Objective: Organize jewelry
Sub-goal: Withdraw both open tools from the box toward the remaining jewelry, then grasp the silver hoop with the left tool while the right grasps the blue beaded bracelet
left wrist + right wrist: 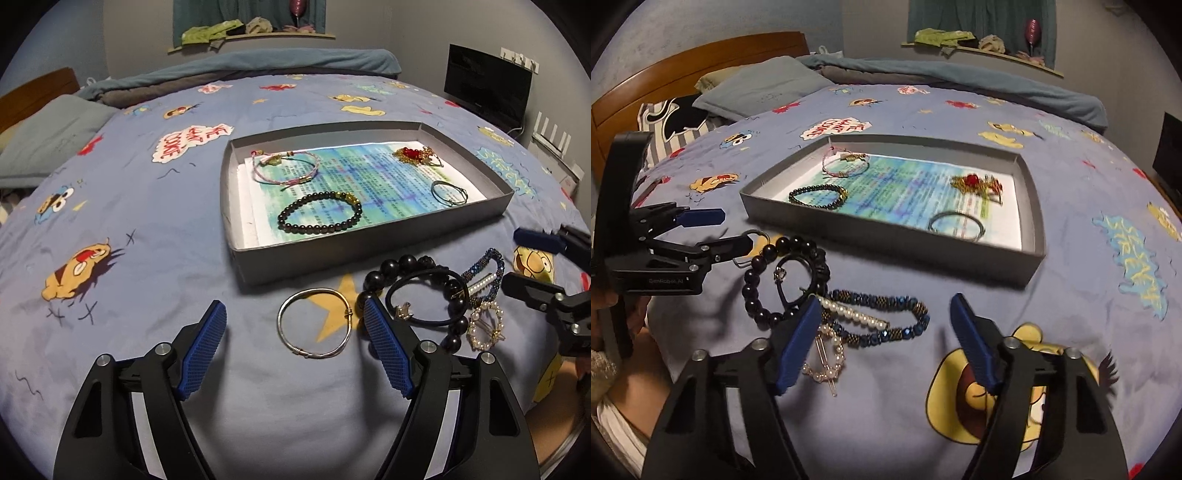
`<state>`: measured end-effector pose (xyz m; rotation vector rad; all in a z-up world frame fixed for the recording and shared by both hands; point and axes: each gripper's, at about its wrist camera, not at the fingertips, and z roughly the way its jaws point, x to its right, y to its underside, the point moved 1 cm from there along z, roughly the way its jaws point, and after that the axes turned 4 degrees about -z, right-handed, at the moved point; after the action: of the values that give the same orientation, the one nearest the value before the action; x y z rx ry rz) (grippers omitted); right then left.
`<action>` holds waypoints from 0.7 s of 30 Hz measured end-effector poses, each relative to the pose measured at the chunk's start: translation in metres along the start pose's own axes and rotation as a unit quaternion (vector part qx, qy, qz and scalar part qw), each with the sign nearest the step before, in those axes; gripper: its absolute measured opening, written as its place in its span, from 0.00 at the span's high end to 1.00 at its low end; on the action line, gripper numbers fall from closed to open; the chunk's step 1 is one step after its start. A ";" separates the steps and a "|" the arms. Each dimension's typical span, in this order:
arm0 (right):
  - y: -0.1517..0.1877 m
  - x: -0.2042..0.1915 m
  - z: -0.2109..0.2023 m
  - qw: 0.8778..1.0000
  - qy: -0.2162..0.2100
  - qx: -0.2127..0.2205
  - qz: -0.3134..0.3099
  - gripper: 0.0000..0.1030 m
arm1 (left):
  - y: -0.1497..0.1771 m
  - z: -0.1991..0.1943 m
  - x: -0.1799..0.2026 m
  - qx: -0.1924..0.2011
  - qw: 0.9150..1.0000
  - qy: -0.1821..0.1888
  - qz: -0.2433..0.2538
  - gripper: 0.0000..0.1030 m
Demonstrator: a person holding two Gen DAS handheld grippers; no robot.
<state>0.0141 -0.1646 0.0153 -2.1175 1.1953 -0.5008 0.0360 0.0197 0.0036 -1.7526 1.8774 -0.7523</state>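
Observation:
A grey tray [369,247] [886,240] on the bed holds a pink cord bracelet [284,166], a dark bead bracelet [319,214], a red and gold piece [415,155] and a thin ring bangle [448,192]. In front of it lie a silver bangle [316,323], a large black bead bracelet [413,266], a black hair tie [424,299], a blue beaded bracelet [886,314], a pearl bar clip [853,312] and a pearl ring clip [827,360]. My left gripper [295,314] is open around the silver bangle. My right gripper [882,306] is open over the blue bracelet.
The blue cartoon bedspread [129,206] covers the bed. Pillows [757,88] and a wooden headboard [683,70] are at the far left. A black monitor [487,85] stands beyond the bed's right side. A folded blanket [258,66] lies at the back.

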 end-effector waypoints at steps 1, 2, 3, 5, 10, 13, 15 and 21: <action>0.002 0.001 0.001 1.000 0.000 0.002 0.005 0.36 | 0.001 -0.001 0.001 0.004 1.000 0.000 0.002 0.26; 0.005 0.003 0.001 1.000 0.001 0.008 0.011 0.37 | 0.001 -0.001 0.001 0.006 1.000 -0.002 0.005 0.27; 0.006 0.004 0.002 1.000 0.003 0.011 0.013 0.38 | 0.002 -0.001 0.000 0.008 1.000 -0.006 0.006 0.29; 0.010 0.007 0.003 1.000 0.011 0.013 0.018 0.40 | 0.004 -0.002 -0.002 0.009 1.000 -0.003 0.002 0.31; 0.016 0.015 0.005 0.999 0.019 0.012 0.029 0.46 | 0.006 -0.006 -0.010 0.012 1.000 0.018 -0.020 0.41; 0.017 0.016 0.003 0.999 0.019 0.016 0.031 0.55 | 0.007 -0.002 -0.006 0.004 1.000 0.023 -0.012 0.53; 0.016 0.017 0.003 0.999 0.019 0.019 0.032 0.58 | 0.008 0.002 -0.002 -0.004 1.000 0.021 -0.005 0.58; 0.014 0.016 0.010 0.999 0.023 0.011 0.030 0.71 | 0.010 0.012 -0.003 -0.021 1.000 0.019 -0.010 0.72</action>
<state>0.0203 -0.1803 -0.0017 -2.0540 1.2695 -0.5359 0.0370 0.0224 -0.0117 -1.7974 1.9163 -0.7638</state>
